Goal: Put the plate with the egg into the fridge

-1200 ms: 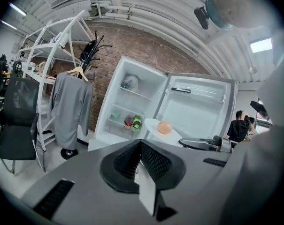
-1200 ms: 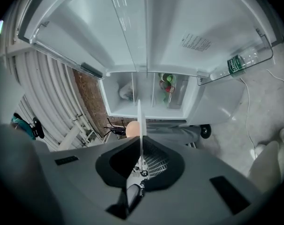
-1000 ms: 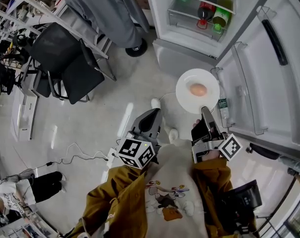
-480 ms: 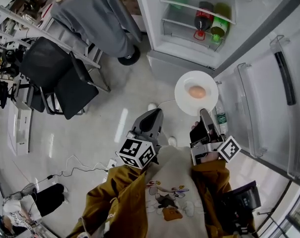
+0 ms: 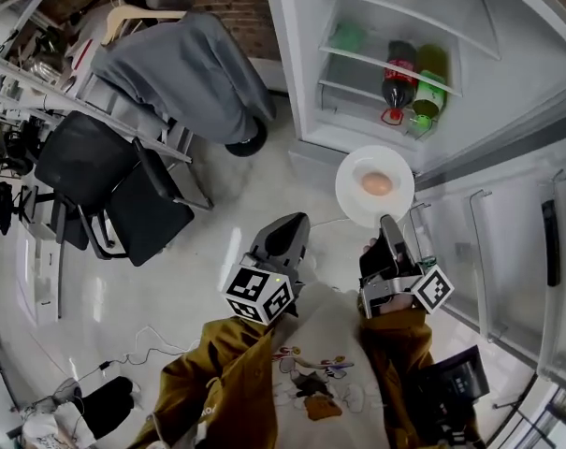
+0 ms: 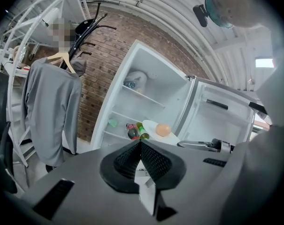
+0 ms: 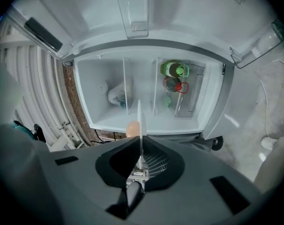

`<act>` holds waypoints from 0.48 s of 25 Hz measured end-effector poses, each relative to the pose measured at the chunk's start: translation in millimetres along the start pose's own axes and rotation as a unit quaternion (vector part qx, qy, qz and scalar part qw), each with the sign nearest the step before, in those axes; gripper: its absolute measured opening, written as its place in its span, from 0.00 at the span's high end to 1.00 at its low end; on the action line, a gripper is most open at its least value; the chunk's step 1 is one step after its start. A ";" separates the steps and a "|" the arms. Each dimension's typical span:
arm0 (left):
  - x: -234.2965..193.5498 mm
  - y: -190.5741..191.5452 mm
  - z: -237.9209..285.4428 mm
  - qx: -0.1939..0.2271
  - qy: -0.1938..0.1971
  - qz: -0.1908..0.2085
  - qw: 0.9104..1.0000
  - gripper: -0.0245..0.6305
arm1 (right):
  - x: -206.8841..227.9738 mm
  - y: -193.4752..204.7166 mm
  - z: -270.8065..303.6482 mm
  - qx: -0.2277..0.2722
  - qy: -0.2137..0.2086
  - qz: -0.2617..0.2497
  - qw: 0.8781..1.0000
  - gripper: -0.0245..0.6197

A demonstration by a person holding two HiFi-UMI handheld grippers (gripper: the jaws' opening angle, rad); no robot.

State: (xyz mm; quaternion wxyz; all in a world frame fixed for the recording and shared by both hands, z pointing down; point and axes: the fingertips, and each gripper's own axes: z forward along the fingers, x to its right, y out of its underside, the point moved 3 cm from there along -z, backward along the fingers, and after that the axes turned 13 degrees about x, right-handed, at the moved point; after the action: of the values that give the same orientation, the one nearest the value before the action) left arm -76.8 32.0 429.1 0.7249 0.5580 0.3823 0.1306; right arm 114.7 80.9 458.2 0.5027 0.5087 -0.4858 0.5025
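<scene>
Right gripper (image 5: 387,224) pinches rim of round white plate (image 5: 354,195), brown egg (image 5: 377,184) on it, before open white fridge (image 5: 292,64); left gripper (image 5: 290,230) closed, empty.

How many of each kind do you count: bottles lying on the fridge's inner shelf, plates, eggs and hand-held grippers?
Bottles: 2 (dark bottle, green bottle)
Plates: 1 (white plate)
Eggs: 1 (egg)
Hand-held grippers: 2 (left hand-held gripper, right hand-held gripper)
Total: 6
</scene>
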 end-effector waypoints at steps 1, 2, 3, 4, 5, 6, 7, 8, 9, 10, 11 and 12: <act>-7.8 -4.2 5.5 -0.002 0.005 -0.001 1.000 0.95 | 0.3 1.8 9.5 0.005 0.002 -0.001 1.000 0.93; -15.9 -8.0 10.8 -0.004 0.010 -0.002 1.000 0.95 | 0.6 4.0 18.6 0.011 0.004 -0.002 1.000 0.93; -23.9 -11.6 16.0 -0.006 0.015 -0.003 1.000 0.95 | 0.5 6.7 27.0 0.017 0.006 -0.003 1.000 0.93; -31.3 -14.8 20.9 -0.009 0.021 -0.004 1.000 0.95 | 0.0 9.6 34.8 0.022 0.007 -0.004 1.000 0.93; -37.7 -17.5 25.6 -0.010 0.027 -0.004 1.000 0.95 | -0.7 12.3 41.6 0.026 0.007 -0.007 1.000 0.93; -43.1 -20.0 29.9 -0.011 0.032 -0.004 0.999 0.95 | -1.3 14.8 47.7 0.030 0.007 -0.009 0.999 0.93; -48.0 -22.3 34.1 -0.012 0.038 -0.005 0.999 0.95 | -1.5 17.1 53.5 0.033 0.007 -0.011 0.999 0.93; -52.6 -24.7 38.2 -0.012 0.042 -0.005 0.999 0.95 | -1.3 19.4 59.2 0.036 0.007 -0.013 0.999 0.93; -56.8 -26.6 41.5 -0.013 0.046 -0.006 0.999 0.95 | -0.6 22.0 64.0 0.038 0.008 -0.014 0.999 0.93; -60.2 -27.8 43.9 -0.015 0.049 -0.008 0.999 0.95 | 0.5 24.6 67.1 0.041 0.012 -0.013 0.999 0.93; -63.0 -28.4 45.9 -0.016 0.052 -0.012 0.998 0.95 | 1.8 26.8 68.8 0.042 0.017 -0.013 0.999 0.93; -65.3 -29.0 48.4 -0.017 0.054 -0.015 0.998 0.95 | 2.4 28.4 70.5 0.044 0.022 -0.013 0.999 0.93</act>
State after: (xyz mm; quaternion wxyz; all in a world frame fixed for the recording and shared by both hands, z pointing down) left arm -93.9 -52.5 433.6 0.7142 0.5320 0.4274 0.1559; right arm 88.0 9.8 462.0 0.4971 0.5256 -0.4456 0.5274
